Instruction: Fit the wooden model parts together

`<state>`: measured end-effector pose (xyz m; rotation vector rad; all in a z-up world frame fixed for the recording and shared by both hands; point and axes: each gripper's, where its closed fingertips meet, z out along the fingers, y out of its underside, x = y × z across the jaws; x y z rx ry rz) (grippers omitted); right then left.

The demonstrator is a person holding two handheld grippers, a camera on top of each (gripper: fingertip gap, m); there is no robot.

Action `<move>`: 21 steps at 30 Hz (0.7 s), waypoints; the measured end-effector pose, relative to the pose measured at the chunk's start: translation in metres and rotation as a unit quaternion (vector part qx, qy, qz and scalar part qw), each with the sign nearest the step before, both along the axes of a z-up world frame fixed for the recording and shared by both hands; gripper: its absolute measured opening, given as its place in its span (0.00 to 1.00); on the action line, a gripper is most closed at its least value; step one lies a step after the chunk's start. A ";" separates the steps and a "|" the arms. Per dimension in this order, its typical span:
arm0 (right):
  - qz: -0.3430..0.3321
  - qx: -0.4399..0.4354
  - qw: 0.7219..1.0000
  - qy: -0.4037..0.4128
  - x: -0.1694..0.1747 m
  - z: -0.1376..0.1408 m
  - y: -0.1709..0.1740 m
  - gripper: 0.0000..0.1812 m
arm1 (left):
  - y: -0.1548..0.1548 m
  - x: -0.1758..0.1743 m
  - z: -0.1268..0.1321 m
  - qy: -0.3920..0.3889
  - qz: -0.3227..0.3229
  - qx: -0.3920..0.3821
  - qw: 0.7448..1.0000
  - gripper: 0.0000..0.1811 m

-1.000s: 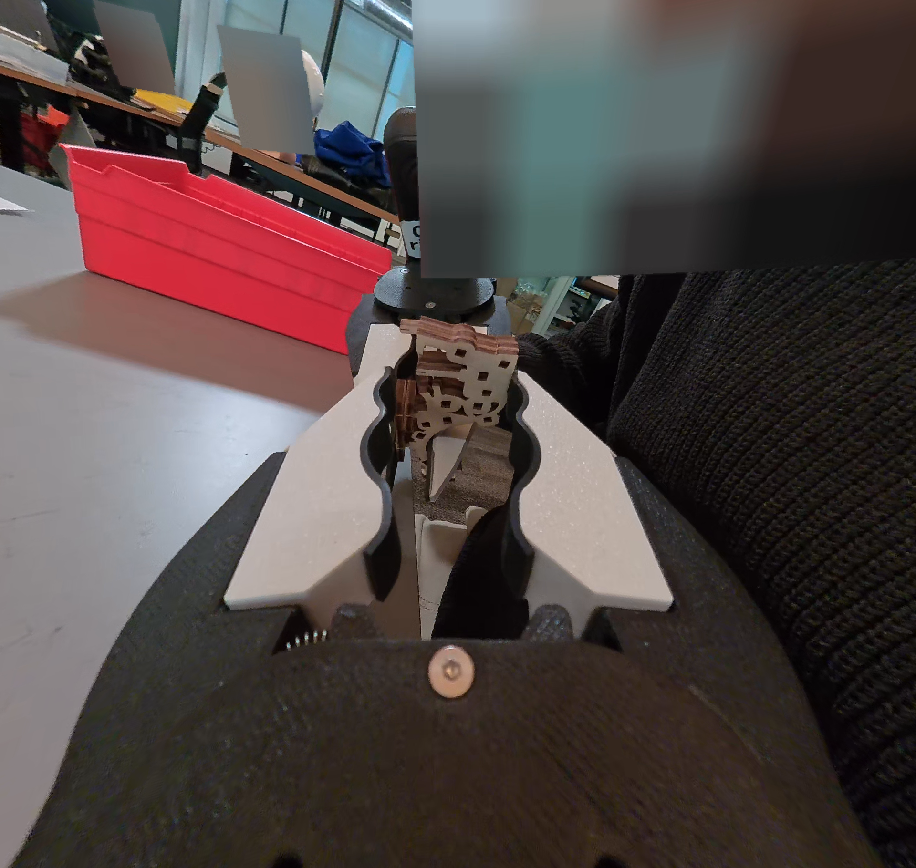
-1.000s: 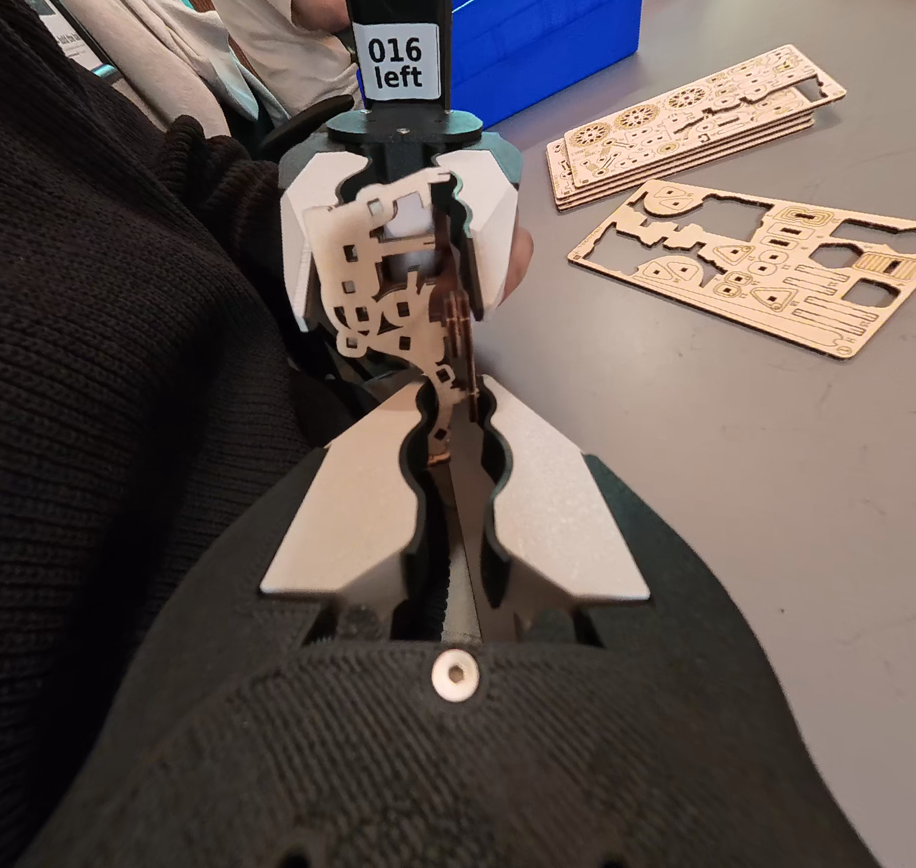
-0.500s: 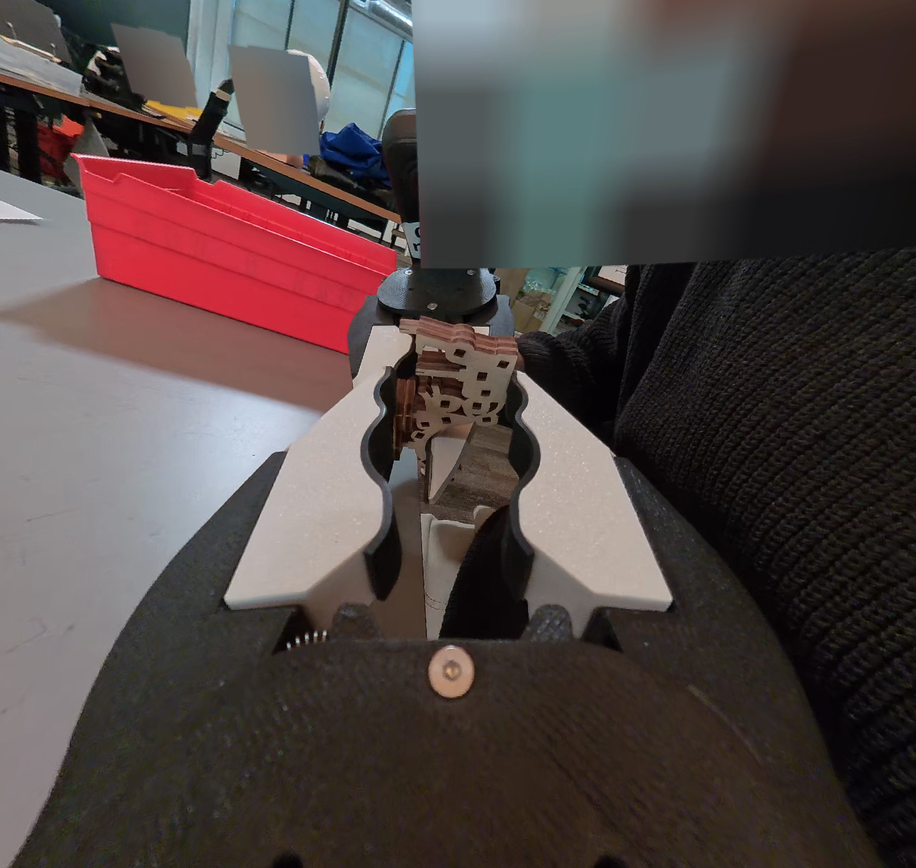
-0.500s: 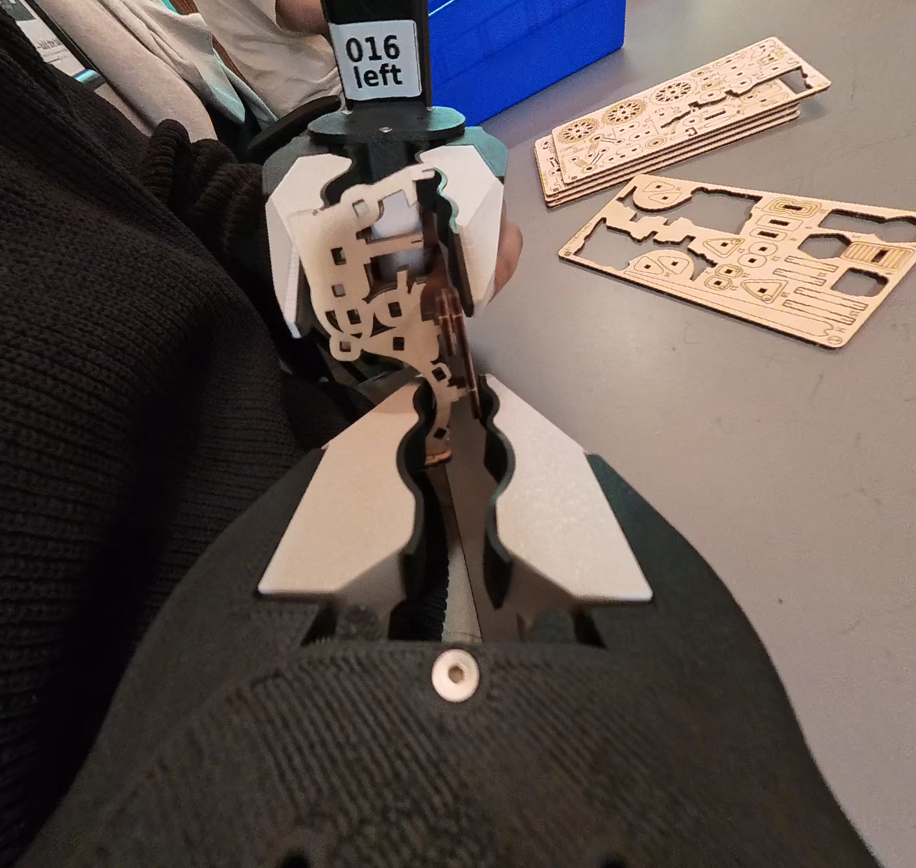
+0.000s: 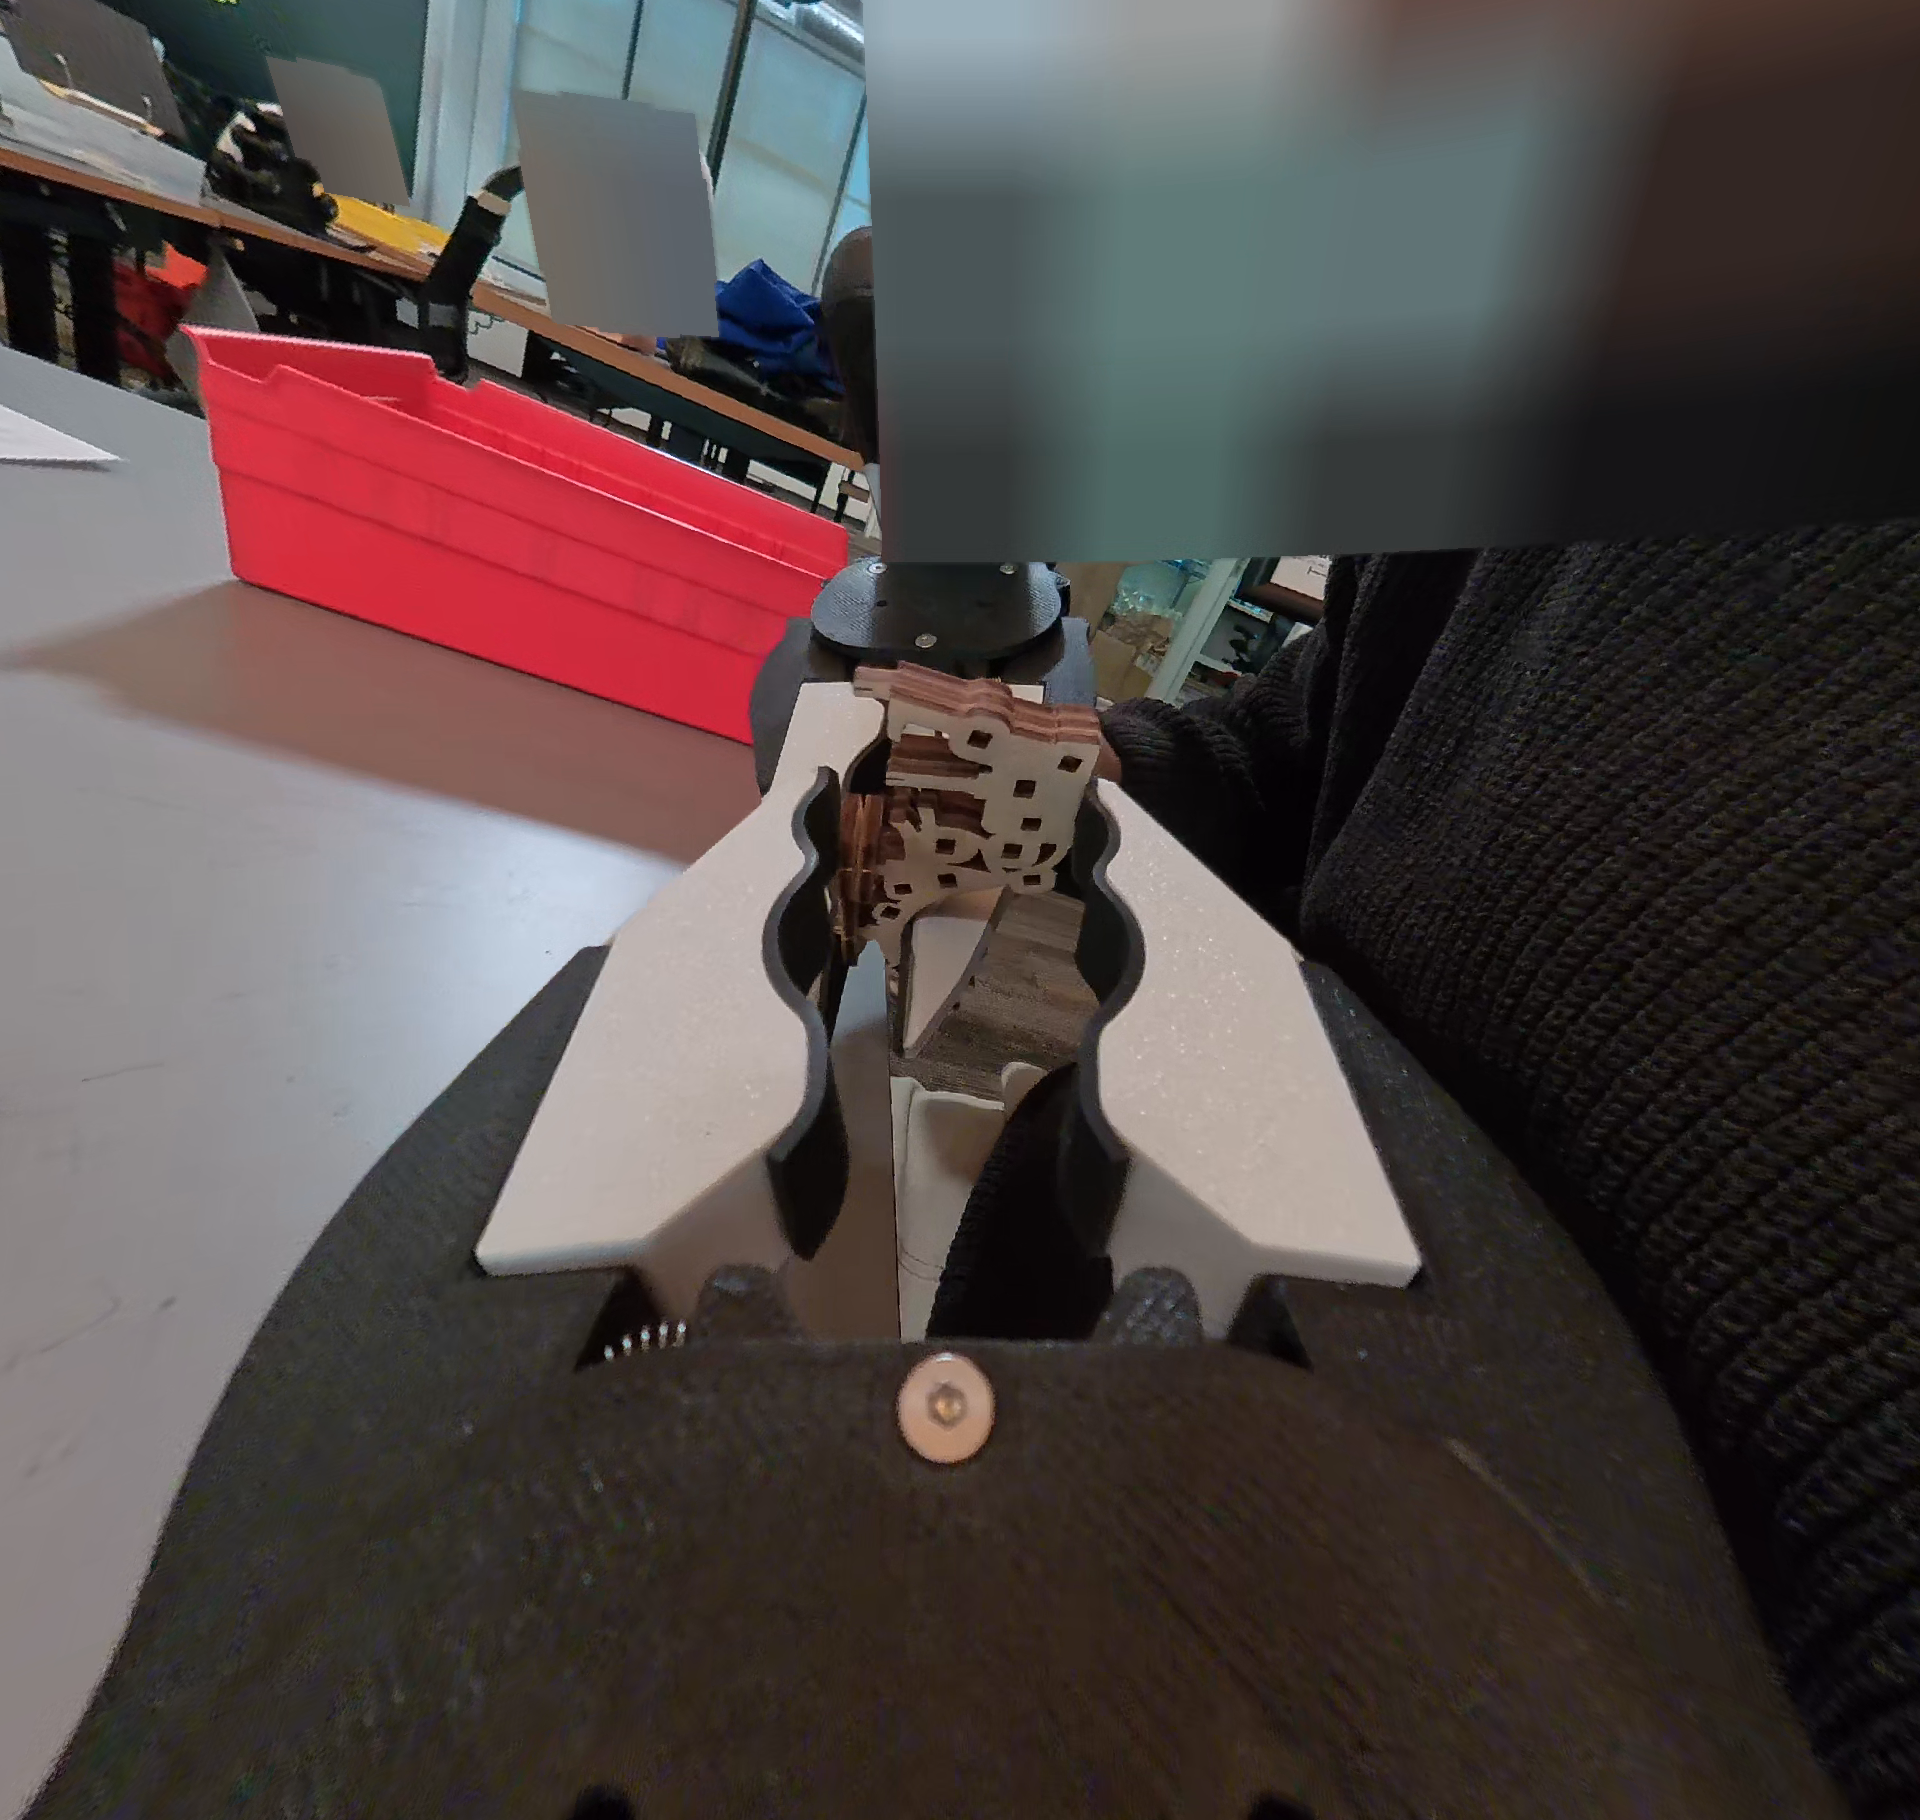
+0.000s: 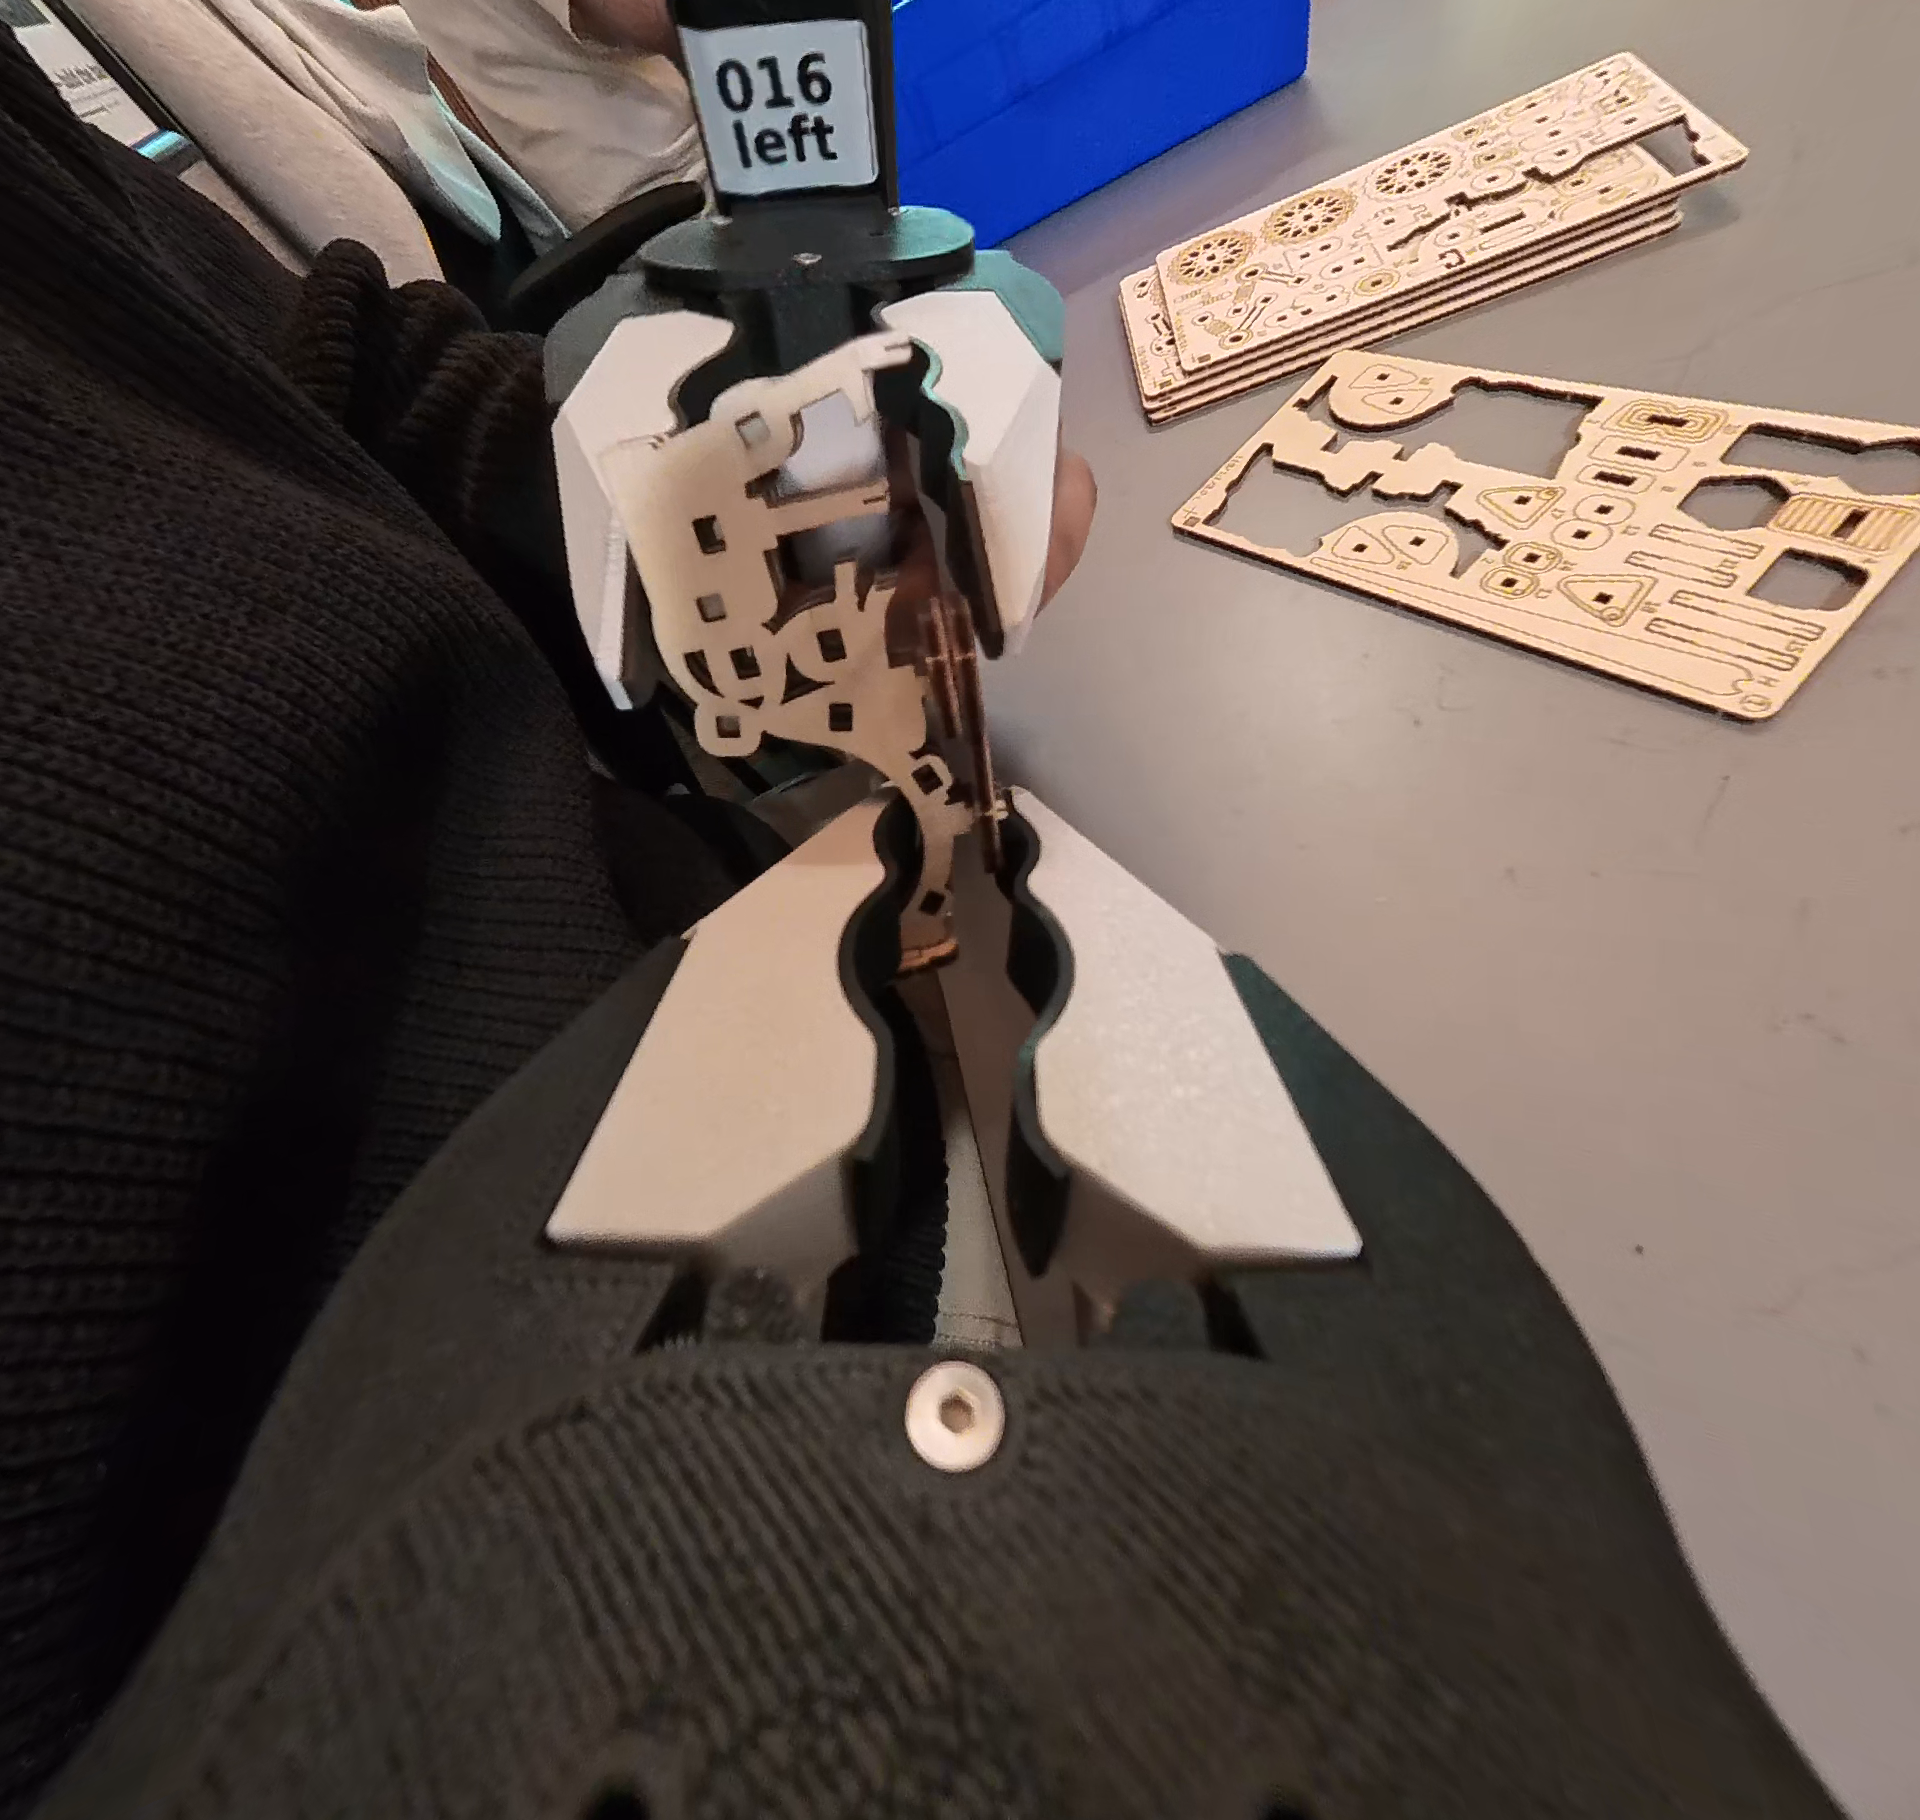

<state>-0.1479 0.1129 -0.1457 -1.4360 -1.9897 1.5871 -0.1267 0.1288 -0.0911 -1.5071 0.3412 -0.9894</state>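
Note:
A pale wooden model assembly (image 5: 987,814) of flat slotted plates with darker layered edges hangs between my two grippers, above the table and close to a person's body. My left gripper (image 5: 961,804) is shut on its wider upper part. In the right wrist view the left gripper (image 6: 805,523) faces me with the assembly (image 6: 790,648) between its white fingers. My right gripper (image 6: 956,825) is shut on the assembly's narrow lower end. The right gripper's black mount (image 5: 935,617) shows just behind the assembly in the left wrist view.
A red bin (image 5: 468,523) stands on the grey table (image 6: 1455,1043) to the left, a blue bin (image 6: 1091,35) at the back. A stack of wooden part sheets (image 6: 1403,232) and a single sheet with cut-outs (image 6: 1558,544) lie on the right. A black knitted sleeve (image 6: 260,731) is close by. Across from one pair of fingers to the other is roughly 5 cm.
Both grippers keep their hold on the assembly. The pair has drifted and turned slightly, so the background has shifted. The assembly's pose between the grippers looks unchanged.

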 end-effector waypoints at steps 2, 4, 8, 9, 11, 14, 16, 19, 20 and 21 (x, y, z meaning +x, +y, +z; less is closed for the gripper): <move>0.002 0.000 1.000 -0.001 0.000 -0.001 -0.001 0.08 | 0.000 0.000 -0.001 -0.004 -0.005 -0.007 1.000 0.24; 0.002 0.003 1.000 -0.003 0.000 -0.001 0.000 0.08 | 0.000 0.000 -0.001 -0.006 -0.007 -0.012 1.000 0.24; 0.001 0.010 1.000 -0.004 0.001 -0.002 0.000 0.08 | 0.001 0.001 -0.001 -0.009 -0.007 -0.015 1.000 0.24; 0.001 0.013 1.000 -0.004 0.001 -0.002 0.000 0.08 | 0.001 0.001 -0.002 -0.008 -0.008 -0.015 1.000 0.24; 0.003 0.016 1.000 -0.006 0.001 -0.003 0.000 0.08 | 0.000 0.002 -0.003 -0.005 -0.008 -0.016 1.000 0.24; 0.003 0.017 1.000 -0.005 0.001 -0.003 0.000 0.08 | 0.000 0.002 -0.002 -0.008 -0.008 -0.016 1.000 0.24; 0.003 0.016 1.000 -0.004 0.001 -0.003 0.000 0.08 | 0.000 0.002 -0.002 -0.008 -0.009 -0.016 1.000 0.24; 0.003 0.013 1.000 -0.005 0.001 -0.002 0.000 0.08 | 0.001 0.002 -0.002 -0.010 -0.008 -0.018 1.000 0.24; 0.003 0.012 1.000 -0.005 0.001 -0.002 -0.001 0.08 | 0.001 0.002 -0.002 -0.012 -0.009 -0.020 1.000 0.24; 0.003 0.012 1.000 -0.005 0.001 -0.002 0.000 0.08 | 0.001 0.001 -0.002 -0.013 -0.009 -0.021 1.000 0.24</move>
